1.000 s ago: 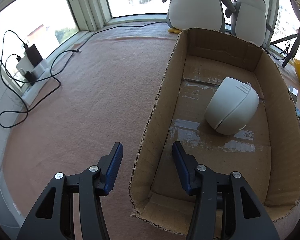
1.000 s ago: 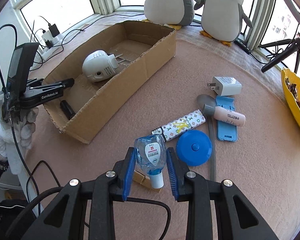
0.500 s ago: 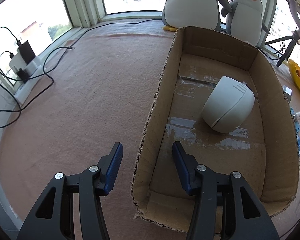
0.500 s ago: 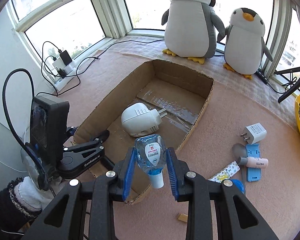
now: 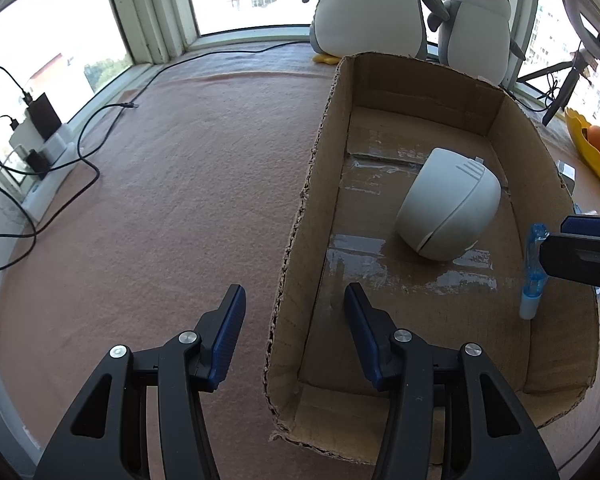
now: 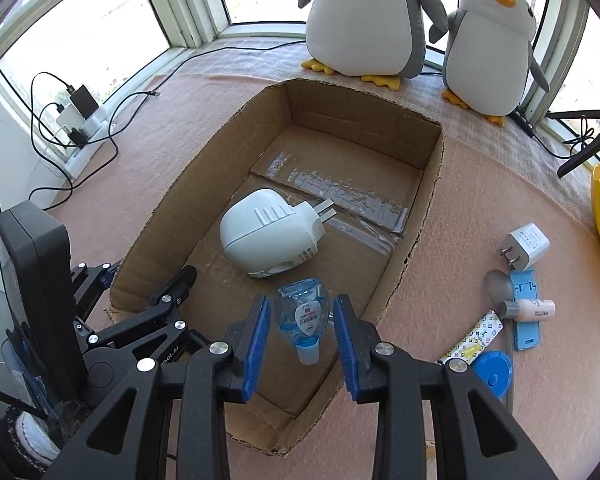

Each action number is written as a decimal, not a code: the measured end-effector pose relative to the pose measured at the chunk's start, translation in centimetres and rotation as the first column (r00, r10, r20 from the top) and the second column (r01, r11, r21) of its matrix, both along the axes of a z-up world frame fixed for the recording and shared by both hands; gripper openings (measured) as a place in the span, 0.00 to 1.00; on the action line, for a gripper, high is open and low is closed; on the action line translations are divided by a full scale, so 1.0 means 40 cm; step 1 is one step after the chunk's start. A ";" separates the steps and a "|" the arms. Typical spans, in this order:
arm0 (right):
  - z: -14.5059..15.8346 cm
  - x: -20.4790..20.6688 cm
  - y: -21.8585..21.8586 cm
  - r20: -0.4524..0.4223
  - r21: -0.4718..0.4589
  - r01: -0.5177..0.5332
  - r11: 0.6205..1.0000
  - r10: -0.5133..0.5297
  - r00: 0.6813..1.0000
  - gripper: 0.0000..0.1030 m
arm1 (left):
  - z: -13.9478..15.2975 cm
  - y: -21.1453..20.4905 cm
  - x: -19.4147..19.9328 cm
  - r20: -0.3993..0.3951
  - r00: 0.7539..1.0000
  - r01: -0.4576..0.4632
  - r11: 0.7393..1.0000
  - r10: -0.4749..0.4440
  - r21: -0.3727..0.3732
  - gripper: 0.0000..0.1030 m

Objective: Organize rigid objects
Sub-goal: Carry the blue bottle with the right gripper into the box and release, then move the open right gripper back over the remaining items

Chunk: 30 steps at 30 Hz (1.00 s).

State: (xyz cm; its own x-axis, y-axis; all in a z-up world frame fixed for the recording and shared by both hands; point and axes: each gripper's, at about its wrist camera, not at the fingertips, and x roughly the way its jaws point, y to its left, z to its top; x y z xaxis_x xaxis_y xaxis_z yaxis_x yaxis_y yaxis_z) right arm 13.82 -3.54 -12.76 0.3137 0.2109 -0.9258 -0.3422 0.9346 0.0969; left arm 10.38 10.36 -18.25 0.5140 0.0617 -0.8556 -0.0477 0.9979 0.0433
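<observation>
Between the blue pads of the right gripper (image 6: 301,340) hangs one small clear bottle (image 6: 300,312), cap down, over the near end of the cardboard box (image 6: 416,216). Slivers of daylight show on either side of it, so I cannot tell whether the pads are pinching it or have just let go. I'd lower it until the cap meets the box floor, then spread the pads fully and back straight out, keeping short of the one white plug-in unit (image 6: 264,236) lying just ahead of the tool. The left gripper (image 5: 294,292) is spread wide and holds nothing; it straddles the box's side wall with one finger inside and one outside, ready to steady it. Off to the right of the tool, outside the box, I count one blue disc (image 6: 490,372), one patterned stick (image 6: 474,340), one blue holder (image 6: 524,320), one small tube (image 6: 534,309), one spoon (image 6: 498,284) and one white charger (image 6: 526,246). Far ahead sit two toy penguins (image 6: 364,12).
</observation>
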 end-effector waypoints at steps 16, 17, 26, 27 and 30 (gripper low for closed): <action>0.045 -0.056 -0.199 0.052 -0.014 0.345 0.938 -0.344 0.937 0.43 | 0.000 -0.003 0.003 0.013 0.999 0.046 0.999 -0.046 0.006 0.49; 0.040 -0.062 -0.221 0.054 -0.028 0.373 0.927 -0.372 0.927 0.43 | 0.001 -0.006 0.003 0.017 0.999 0.051 0.999 -0.052 0.013 0.49; -0.029 -0.134 -0.426 -0.012 -0.097 0.551 0.829 -0.554 0.832 0.43 | 0.001 -0.012 0.000 0.029 0.997 0.071 0.997 -0.072 0.029 0.49; -0.034 -0.142 -0.442 -0.023 -0.095 0.563 0.821 -0.567 0.823 0.43 | 0.001 -0.012 -0.001 0.030 0.997 0.072 0.997 -0.073 0.029 0.49; -0.048 -0.164 -0.480 -0.036 -0.107 0.587 0.803 -0.593 0.805 0.43 | 0.001 -0.013 -0.003 0.032 0.997 0.076 0.997 -0.077 0.032 0.49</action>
